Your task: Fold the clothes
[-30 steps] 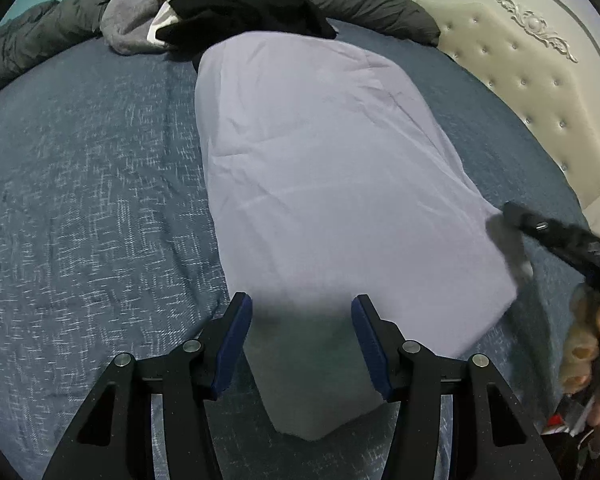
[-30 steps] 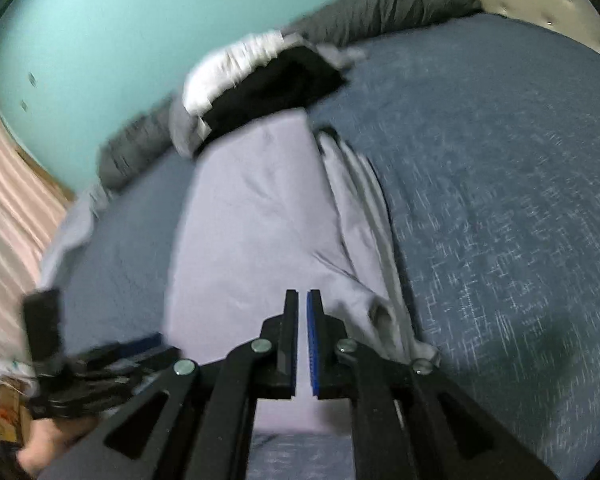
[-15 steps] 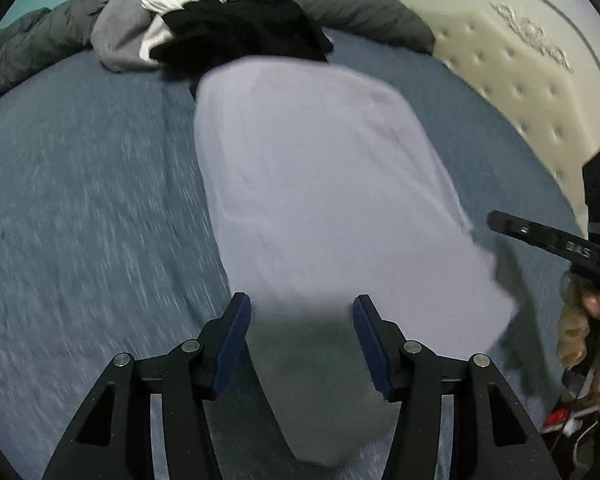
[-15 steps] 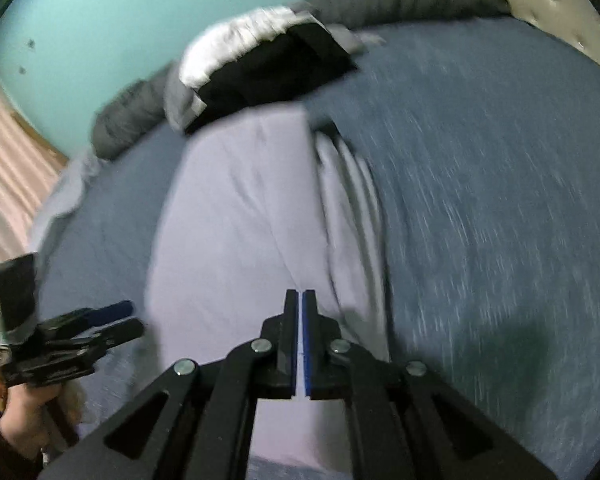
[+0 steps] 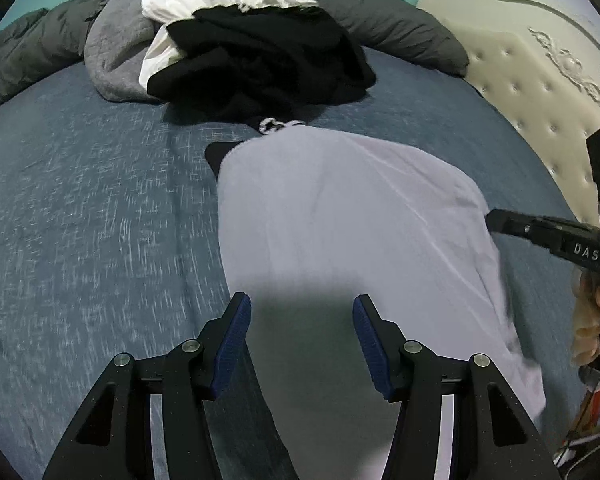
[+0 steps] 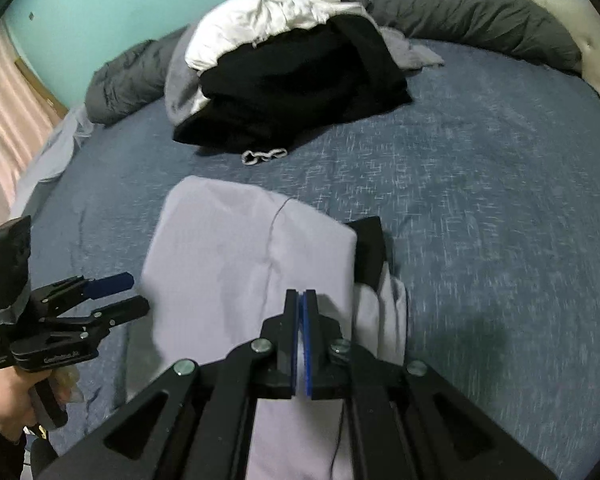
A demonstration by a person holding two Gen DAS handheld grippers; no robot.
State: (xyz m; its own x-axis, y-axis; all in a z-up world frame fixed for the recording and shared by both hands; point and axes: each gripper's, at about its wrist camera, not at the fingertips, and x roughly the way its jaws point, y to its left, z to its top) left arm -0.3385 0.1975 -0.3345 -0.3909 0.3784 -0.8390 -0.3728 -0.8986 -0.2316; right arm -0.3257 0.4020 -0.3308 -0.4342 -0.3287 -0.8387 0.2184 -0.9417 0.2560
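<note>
A lavender garment [image 5: 340, 216] lies lengthwise on the blue bed sheet [image 5: 80, 200]. Its far edge stops short of the clothes pile. My left gripper [image 5: 302, 320] hovers open over the garment's near end, with nothing between its fingers. At the garment's right edge my right gripper [image 5: 494, 219] touches the cloth. In the right wrist view the right gripper [image 6: 300, 300] is shut on a fold of the lavender garment [image 6: 228, 256]. A black piece [image 6: 370, 248] pokes out from under the garment's far right corner. The left gripper [image 6: 136, 293] shows open at the left, held by a hand.
A pile of black and white clothes [image 5: 252, 60] sits at the far side with a small white cord [image 6: 264, 156] in front. Dark grey bedding [image 5: 400, 32] lines the back. A cream tufted headboard [image 5: 540, 92] stands at right, a pink curtain [image 6: 4, 120] at left.
The garment's far end has come toward me, away from the clothes pile, uncovering bed sheet and the white cord. The right gripper's small gap has shut. The left gripper stays open.
</note>
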